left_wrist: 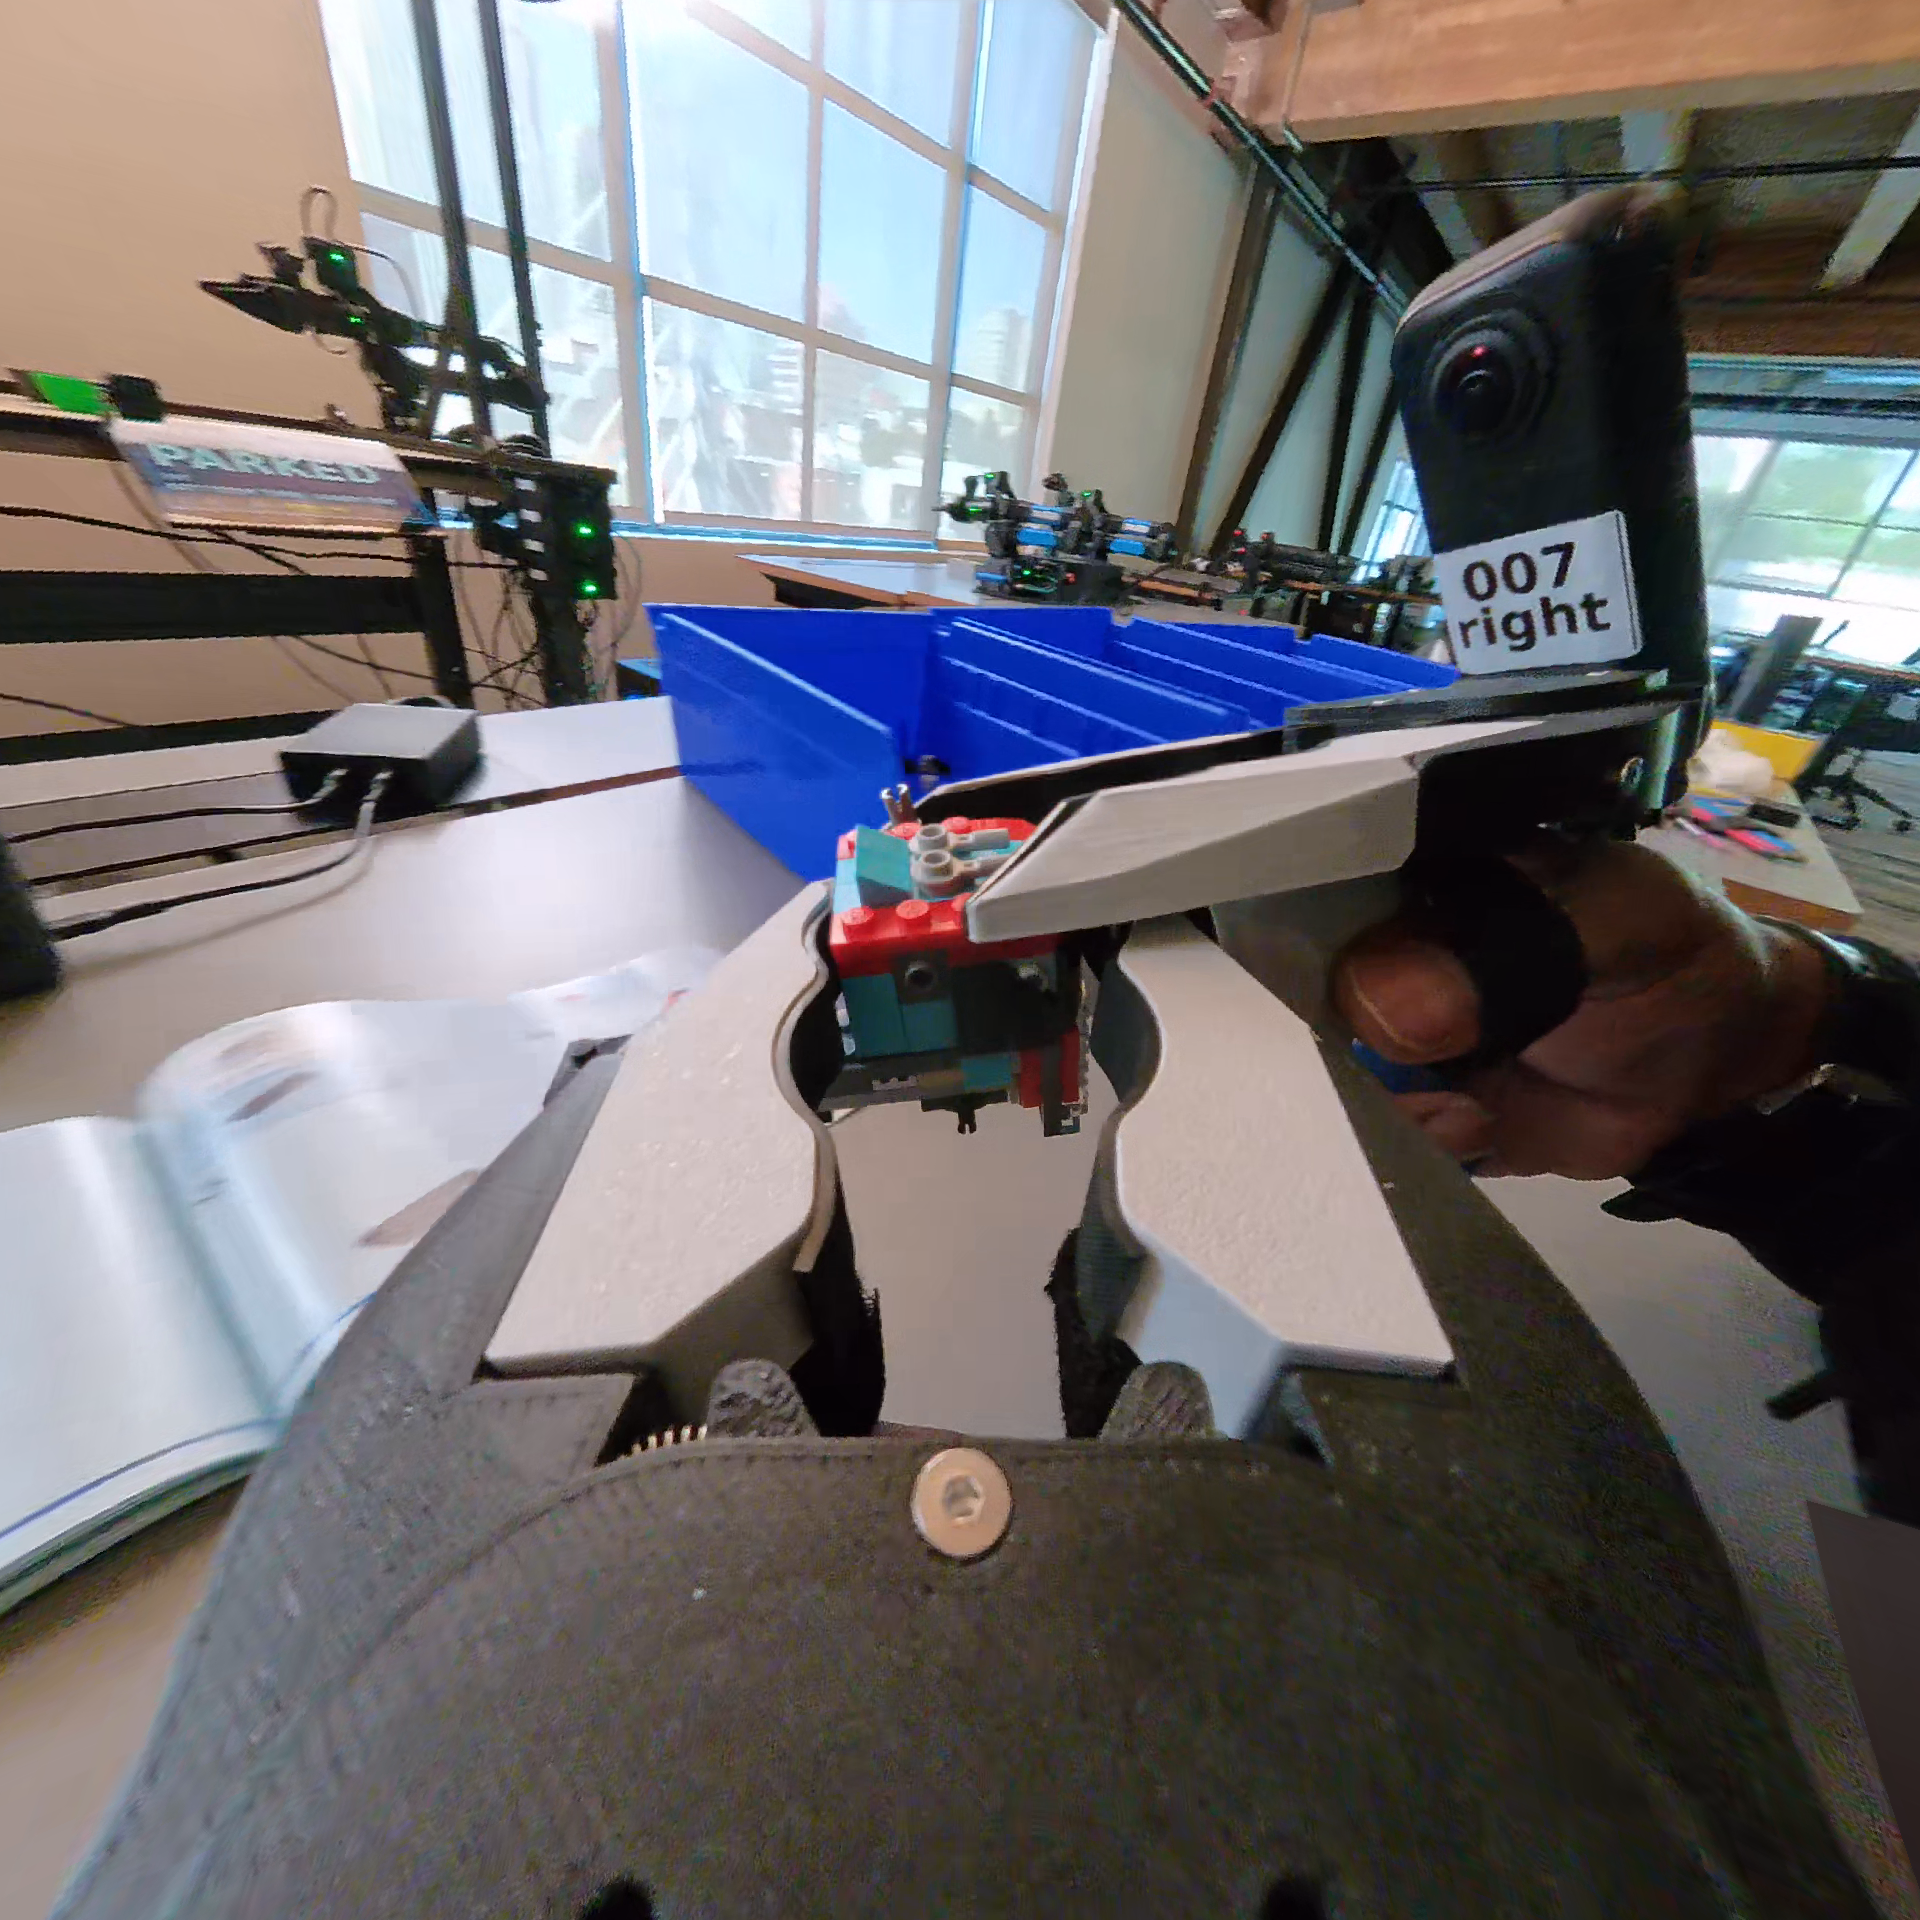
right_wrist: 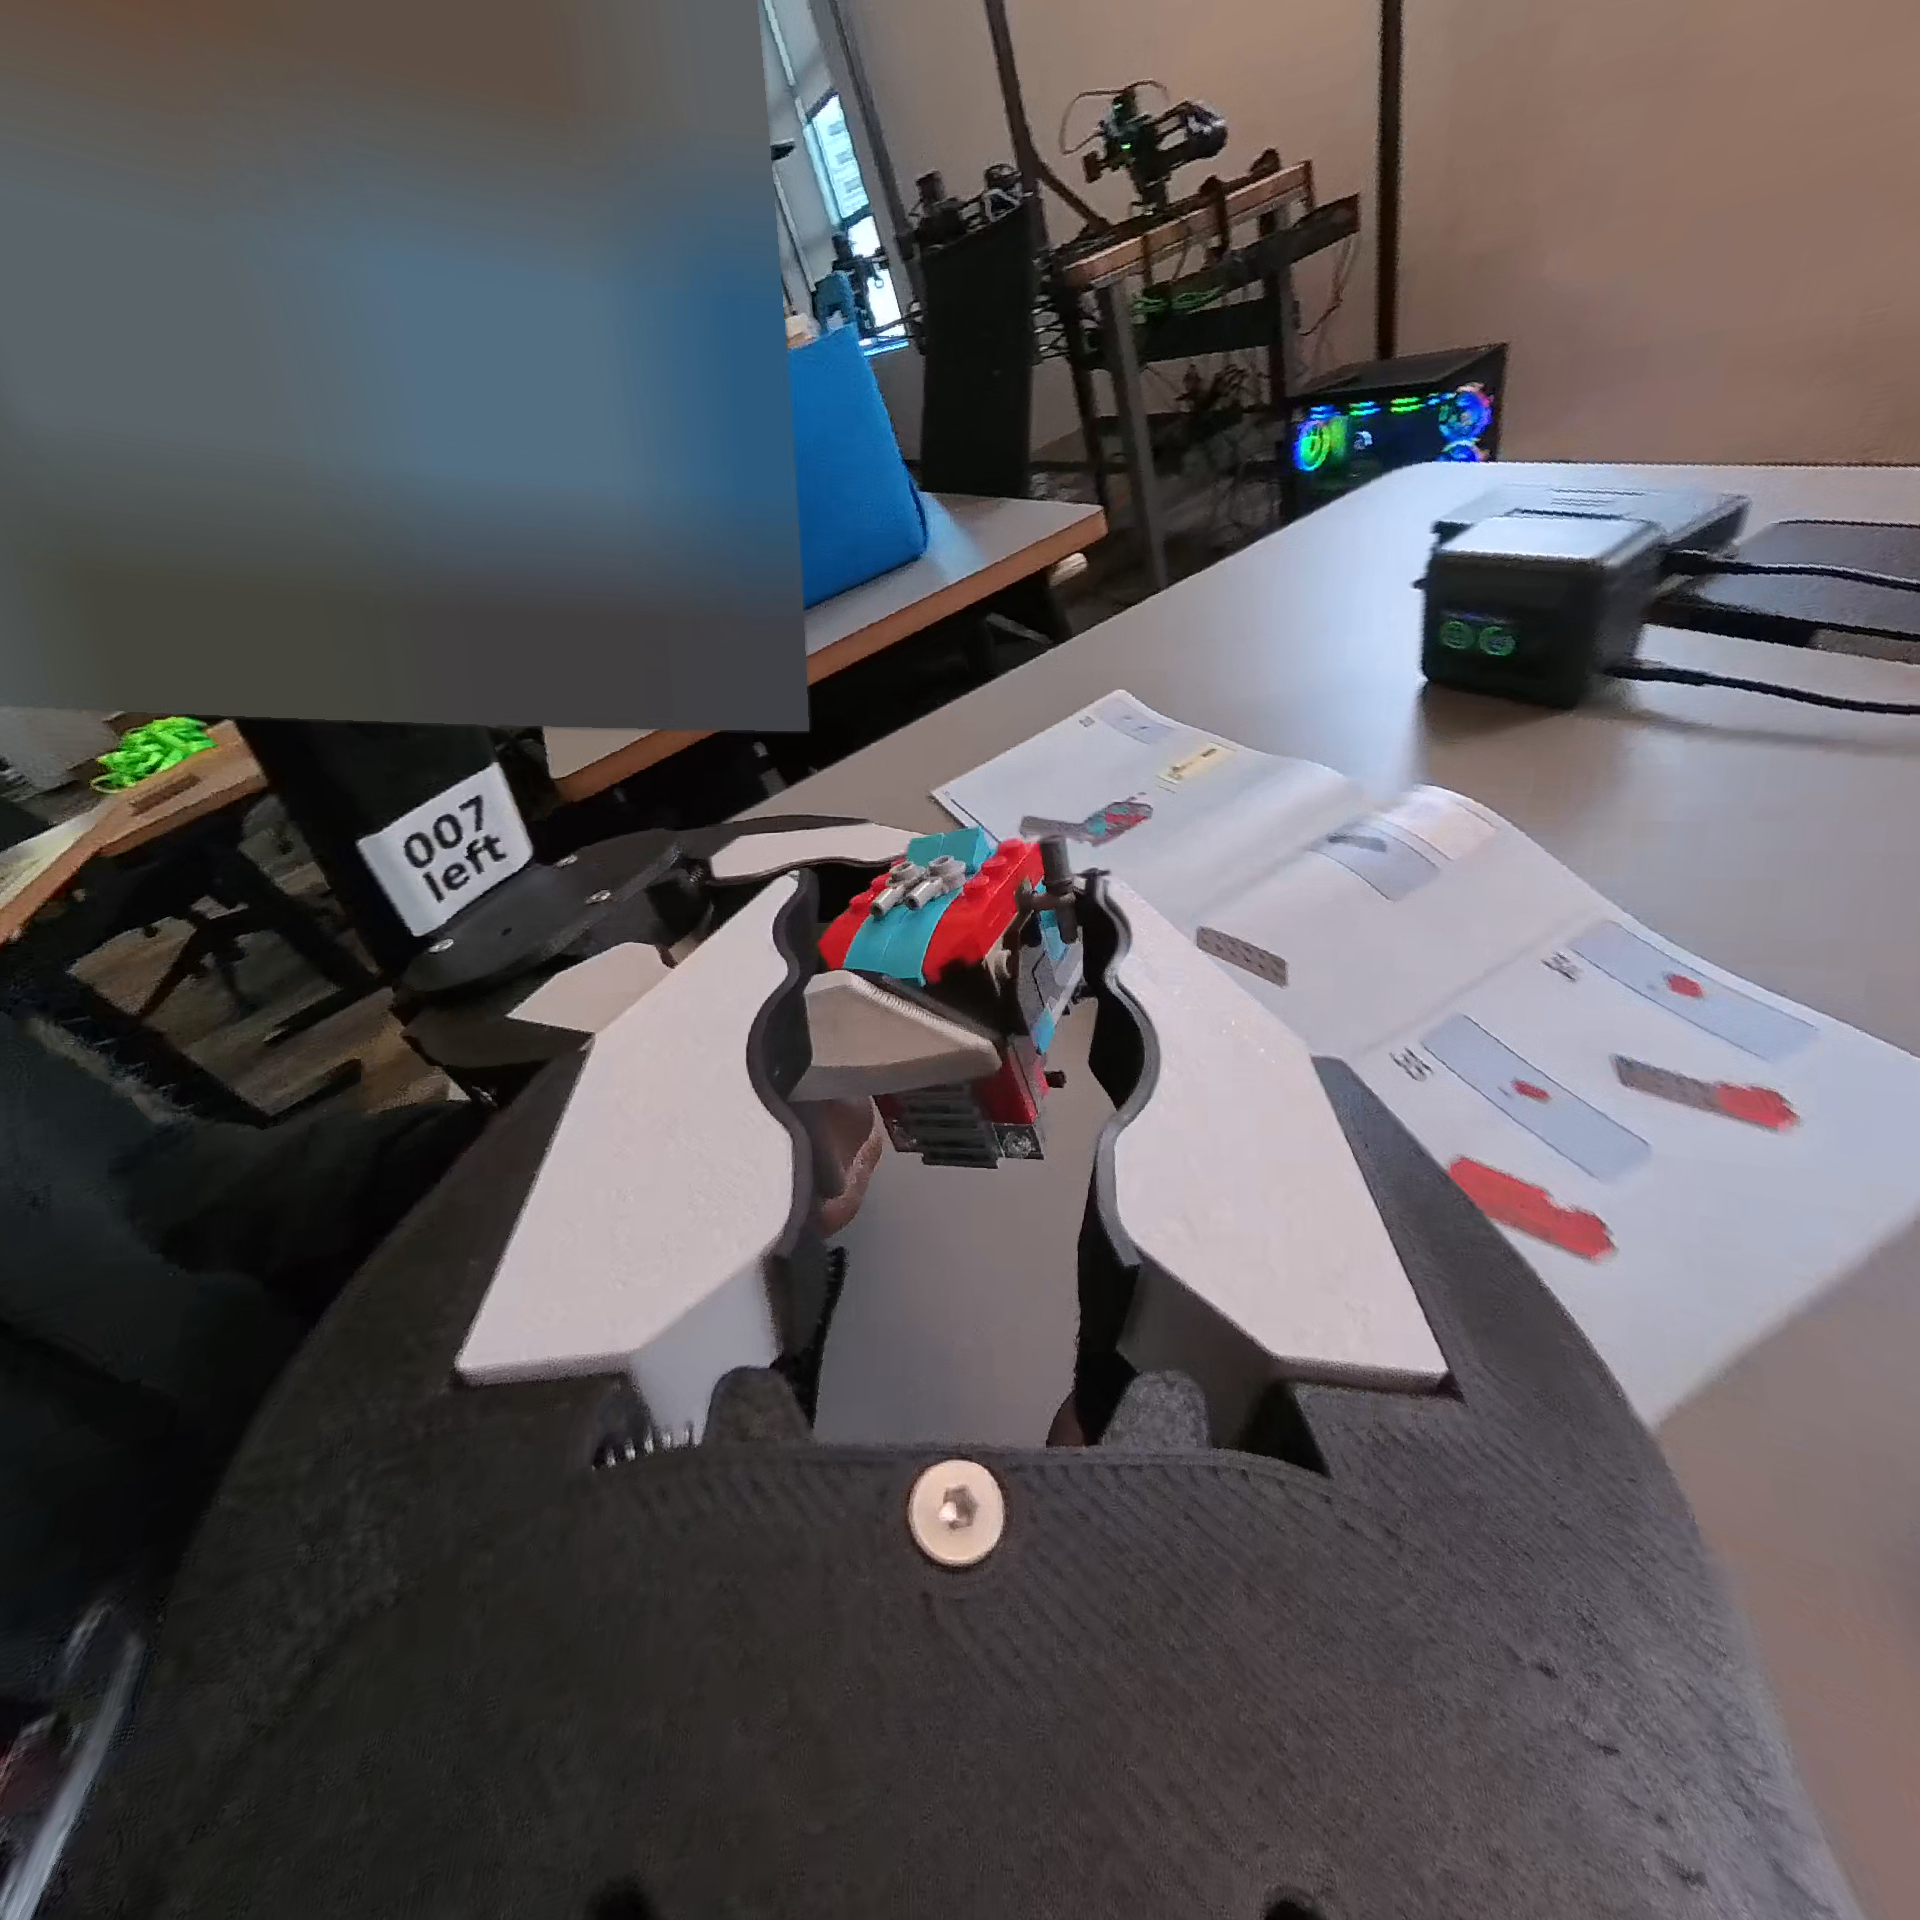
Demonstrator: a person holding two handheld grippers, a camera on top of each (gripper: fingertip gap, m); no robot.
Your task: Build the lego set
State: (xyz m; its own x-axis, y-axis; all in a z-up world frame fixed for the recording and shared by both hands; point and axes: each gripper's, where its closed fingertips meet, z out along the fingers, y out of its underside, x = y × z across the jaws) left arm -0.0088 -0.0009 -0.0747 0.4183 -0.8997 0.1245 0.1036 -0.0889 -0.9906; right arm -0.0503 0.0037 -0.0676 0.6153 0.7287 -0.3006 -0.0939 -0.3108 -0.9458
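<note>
Two grippers' jaws clamped crosswise on one lego model [left_wrist: 951,977], above table [left_wrist: 520,894].

Opposed close wrist views, shared model [left_wrist: 951,966]

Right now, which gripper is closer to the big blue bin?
Right, I think. The right gripper reaches in from the side at the lego model, just in front of the blue bin. The left gripper holds the model from nearer the person.
</note>
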